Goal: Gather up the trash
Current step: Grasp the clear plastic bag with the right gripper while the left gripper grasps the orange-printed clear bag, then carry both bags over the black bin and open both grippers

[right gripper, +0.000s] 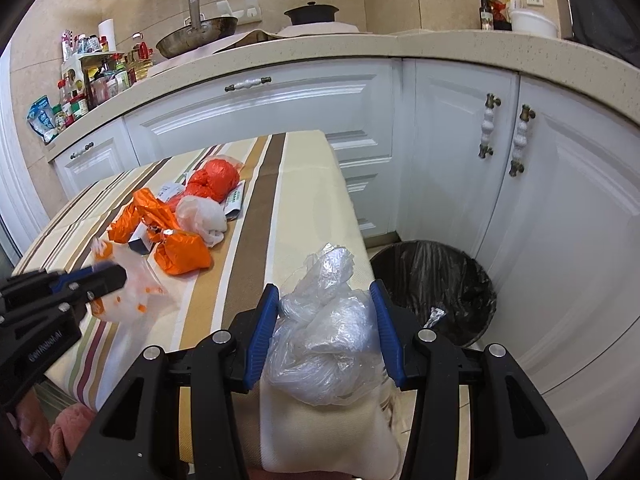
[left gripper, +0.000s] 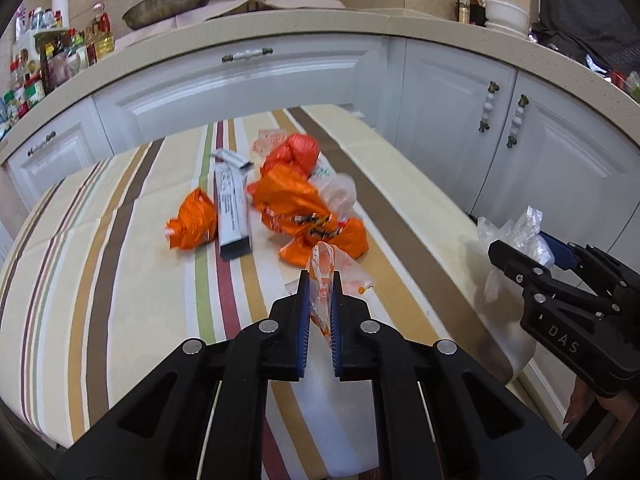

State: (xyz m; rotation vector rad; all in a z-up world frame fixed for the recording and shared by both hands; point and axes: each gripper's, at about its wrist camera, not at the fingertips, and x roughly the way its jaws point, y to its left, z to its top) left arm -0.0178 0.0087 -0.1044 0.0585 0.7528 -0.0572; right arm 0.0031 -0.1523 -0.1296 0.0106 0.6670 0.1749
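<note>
My left gripper is shut on a clear wrapper with orange print, held just above the striped table. It also shows in the right wrist view. My right gripper is shut on a crumpled clear plastic bag at the table's right edge; it also shows in the left wrist view. Orange bags, a smaller orange bag, a grey-white box and a whitish bag lie mid-table. A black-lined trash bin stands on the floor right of the table.
White cabinets with knobbed handles stand behind the table and bin. The counter above carries a pan, a pot, bottles and a white bowl. A pink cloth hangs low at the table's near left.
</note>
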